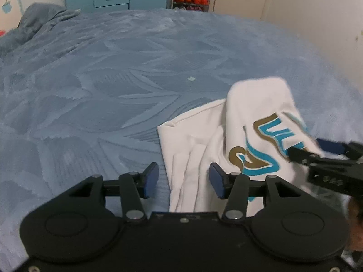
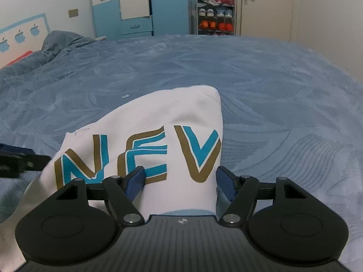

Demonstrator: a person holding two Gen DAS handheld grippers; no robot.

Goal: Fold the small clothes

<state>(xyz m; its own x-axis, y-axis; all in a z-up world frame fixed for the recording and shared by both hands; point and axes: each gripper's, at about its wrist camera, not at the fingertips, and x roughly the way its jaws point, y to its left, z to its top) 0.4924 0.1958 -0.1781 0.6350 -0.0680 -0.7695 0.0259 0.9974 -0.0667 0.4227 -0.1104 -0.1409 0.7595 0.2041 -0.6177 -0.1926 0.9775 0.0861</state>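
Grippers both gape: left gripper (image 1: 183, 179) empty over bedspread (image 1: 113, 86), right gripper (image 2: 180, 182) straddling white shirt (image 2: 158, 122).

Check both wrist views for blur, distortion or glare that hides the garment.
Left wrist view: strong fisheye bending; right gripper and the white printed garment near it are motion-smeared. Right wrist view: garment lettering crisp, dark corner vignetting, no glare.
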